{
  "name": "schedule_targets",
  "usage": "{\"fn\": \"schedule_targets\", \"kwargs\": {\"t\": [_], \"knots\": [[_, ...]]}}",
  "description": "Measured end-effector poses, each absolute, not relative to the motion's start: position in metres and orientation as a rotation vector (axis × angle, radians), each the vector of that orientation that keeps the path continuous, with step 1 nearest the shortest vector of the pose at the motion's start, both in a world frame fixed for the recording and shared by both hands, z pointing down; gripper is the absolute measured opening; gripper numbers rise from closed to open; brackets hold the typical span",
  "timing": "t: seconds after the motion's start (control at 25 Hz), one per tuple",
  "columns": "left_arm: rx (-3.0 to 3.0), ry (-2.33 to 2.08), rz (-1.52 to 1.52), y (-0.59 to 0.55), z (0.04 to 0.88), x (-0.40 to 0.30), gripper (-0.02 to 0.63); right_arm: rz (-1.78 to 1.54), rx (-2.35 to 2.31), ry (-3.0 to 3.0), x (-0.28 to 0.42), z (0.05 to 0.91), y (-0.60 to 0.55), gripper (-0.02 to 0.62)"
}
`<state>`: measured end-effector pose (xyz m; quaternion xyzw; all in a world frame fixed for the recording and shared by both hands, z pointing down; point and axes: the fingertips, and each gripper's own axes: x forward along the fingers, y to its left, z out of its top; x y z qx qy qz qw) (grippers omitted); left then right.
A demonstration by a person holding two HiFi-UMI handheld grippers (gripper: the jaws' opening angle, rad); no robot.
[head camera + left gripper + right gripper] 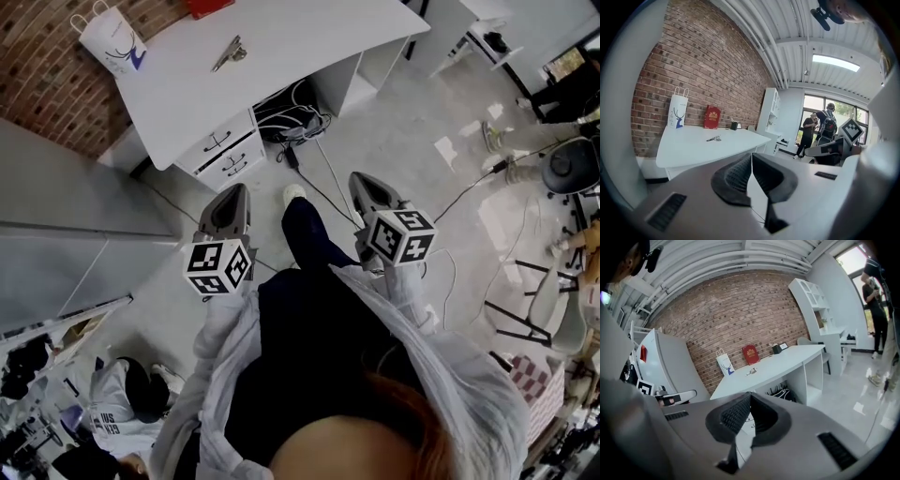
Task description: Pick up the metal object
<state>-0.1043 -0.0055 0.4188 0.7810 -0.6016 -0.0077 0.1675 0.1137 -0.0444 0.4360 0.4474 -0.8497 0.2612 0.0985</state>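
The metal object (228, 53), a small silvery clip-like piece, lies on the white desk (281, 56), far ahead of both grippers. It also shows small and distant in the left gripper view (713, 138) and the right gripper view (751, 372). My left gripper (238, 192) is held at waist height over the floor, jaws shut with nothing between them (751, 157). My right gripper (361, 181) is held level beside it, also shut and empty (750, 397). Both point toward the desk and are well short of it.
A white paper bag (111, 39) and a red box (712, 117) stand at the desk's back by the brick wall. A drawer unit (225, 150) and cables (295, 127) sit under the desk. A grey cabinet (56, 225) is on the left. People stand by the window (825, 126).
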Motion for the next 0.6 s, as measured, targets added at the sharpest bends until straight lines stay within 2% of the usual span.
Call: {"fn": "schedule_targets", "kwargs": {"t": [0.6], "knots": [[2.160, -1.780, 0.000, -0.136, 0.418, -0.146, 0.021, 0.894, 1.266, -2.570, 0.073, 0.436, -0.191, 0.009]]}}
